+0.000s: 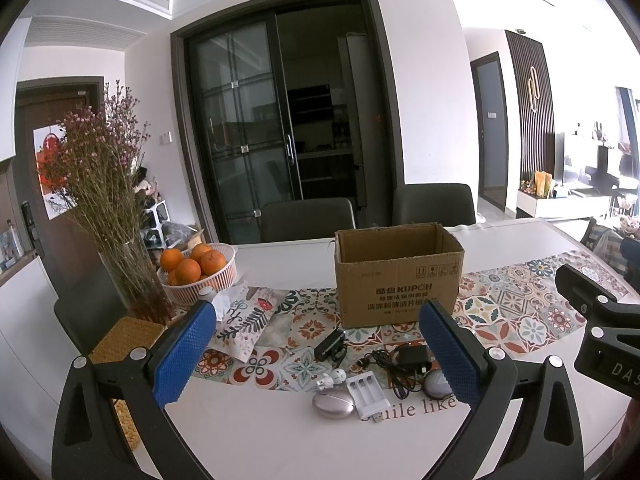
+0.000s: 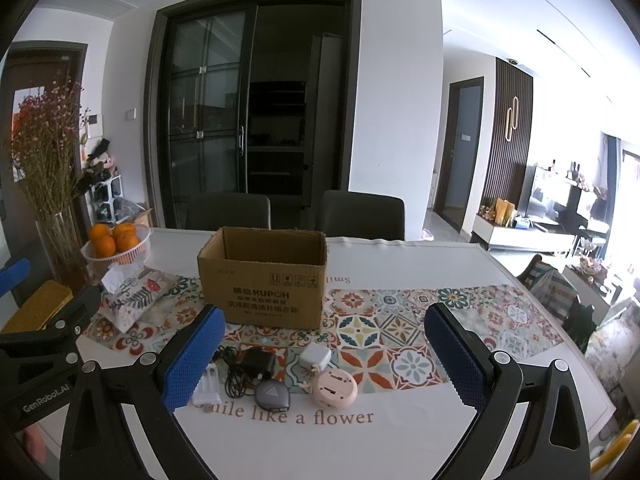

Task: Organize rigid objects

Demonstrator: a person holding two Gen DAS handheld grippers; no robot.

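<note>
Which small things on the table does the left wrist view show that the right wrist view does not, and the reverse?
Only the left wrist view shows the silver oval case, the small white figure and the black box. Only the right wrist view shows the pink round gadget and the white square charger. Both show the cardboard box, the white battery charger, the black adapter with its cable, and the grey pebble-shaped gadget.

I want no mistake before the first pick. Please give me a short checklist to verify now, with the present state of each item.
1. Left gripper open, holding nothing: ok.
2. Right gripper open, holding nothing: ok.
3. Cardboard box upright, top open: ok.
4. Box has room inside: cannot tell, its floor is hidden.
5. Black charger free of its cable: not ok, the cable lies bunched against it.
6. Pink round case free to grasp: ok.
</note>
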